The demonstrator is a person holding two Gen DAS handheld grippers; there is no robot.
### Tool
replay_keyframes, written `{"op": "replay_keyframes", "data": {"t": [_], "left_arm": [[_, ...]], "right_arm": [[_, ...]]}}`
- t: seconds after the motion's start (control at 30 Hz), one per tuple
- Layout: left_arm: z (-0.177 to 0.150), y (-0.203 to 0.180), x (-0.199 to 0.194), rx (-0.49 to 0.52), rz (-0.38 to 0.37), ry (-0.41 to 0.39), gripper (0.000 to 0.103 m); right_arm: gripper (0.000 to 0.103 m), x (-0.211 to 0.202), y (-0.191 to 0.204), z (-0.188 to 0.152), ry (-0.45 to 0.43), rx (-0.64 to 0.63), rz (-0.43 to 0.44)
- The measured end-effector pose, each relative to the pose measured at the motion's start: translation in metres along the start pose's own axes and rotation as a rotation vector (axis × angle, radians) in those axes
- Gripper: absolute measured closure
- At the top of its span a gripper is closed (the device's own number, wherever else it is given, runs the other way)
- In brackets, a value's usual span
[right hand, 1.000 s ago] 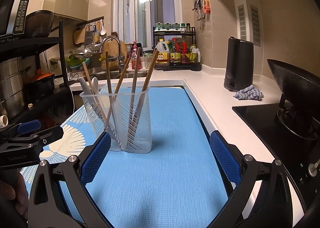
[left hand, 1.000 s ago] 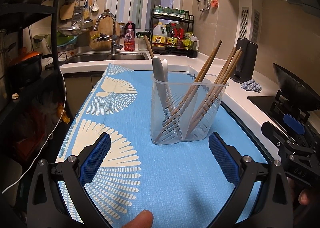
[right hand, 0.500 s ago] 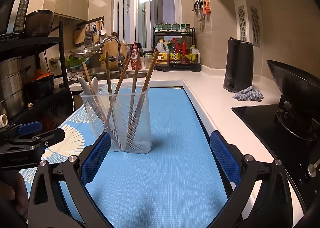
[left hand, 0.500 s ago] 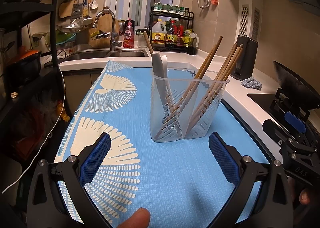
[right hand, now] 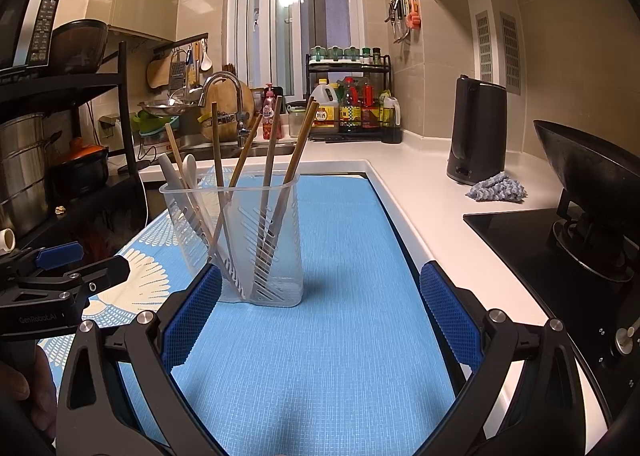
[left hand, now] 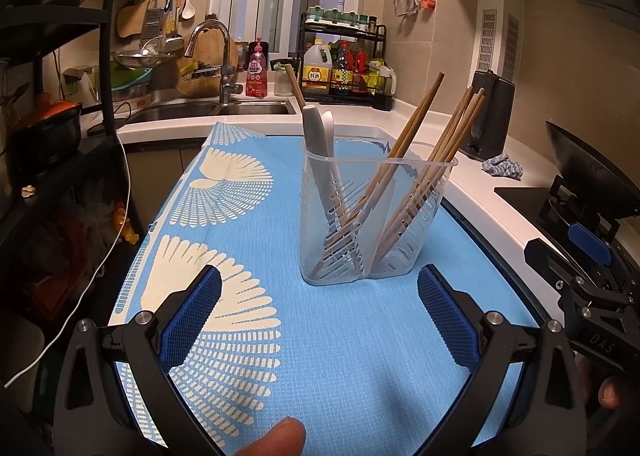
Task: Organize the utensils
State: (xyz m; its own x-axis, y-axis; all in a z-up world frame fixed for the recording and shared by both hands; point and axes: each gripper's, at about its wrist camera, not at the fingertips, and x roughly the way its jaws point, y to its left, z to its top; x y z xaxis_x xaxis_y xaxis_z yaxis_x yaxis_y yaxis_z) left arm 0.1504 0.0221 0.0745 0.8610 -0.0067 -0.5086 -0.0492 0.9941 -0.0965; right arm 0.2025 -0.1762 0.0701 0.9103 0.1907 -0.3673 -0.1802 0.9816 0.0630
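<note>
The tabletop (left hand: 472, 192) runs white along the right of both hand-held grippers, and a blue mat (left hand: 340, 356) with pale fan shapes covers the stretch straight under and ahead of them. Far ahead, past the mat, a sink (left hand: 216, 109) with a curved tap (left hand: 216, 40) sits by the window. Off to the right a black kettle (right hand: 478, 132) stands on the tabletop with a small blue cloth (right hand: 496, 187) just beside it, and a dark pan (right hand: 588, 172) sits nearer, over the black cooktop.

The clear plastic holder (left hand: 372, 220) stands upright on the mat. From the left hand-held gripper (left hand: 319, 320) it is straight ahead and a little right of centre, apart from both pads. From the right hand-held gripper (right hand: 320, 320) it is ahead and to the left, with its lower left corner hidden behind the left pad, so I cannot tell whether they touch.

Both hand-held grippers are spread wide with nothing between their blue pads. Each shows at the edge of the other's view.

Wooden chopsticks (left hand: 416, 160) lean in the holder, most tilted toward the right side as the left hand-held gripper sees it. Two pale grey spoon handles (left hand: 316, 136) stand in the holder's left part.

A fingertip (left hand: 280, 436) shows at the bottom edge, below the left hand-held gripper.
</note>
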Motion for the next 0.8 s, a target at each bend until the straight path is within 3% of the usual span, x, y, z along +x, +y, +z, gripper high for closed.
{"op": "replay_keyframes", "data": {"t": [0.8], "left_arm": [[-0.0005, -0.0026, 0.0011, 0.012, -0.015, -0.002, 0.008]], "right_arm": [[0.005, -0.0009, 0.0006, 0.0009, -0.002, -0.001, -0.001]]}}
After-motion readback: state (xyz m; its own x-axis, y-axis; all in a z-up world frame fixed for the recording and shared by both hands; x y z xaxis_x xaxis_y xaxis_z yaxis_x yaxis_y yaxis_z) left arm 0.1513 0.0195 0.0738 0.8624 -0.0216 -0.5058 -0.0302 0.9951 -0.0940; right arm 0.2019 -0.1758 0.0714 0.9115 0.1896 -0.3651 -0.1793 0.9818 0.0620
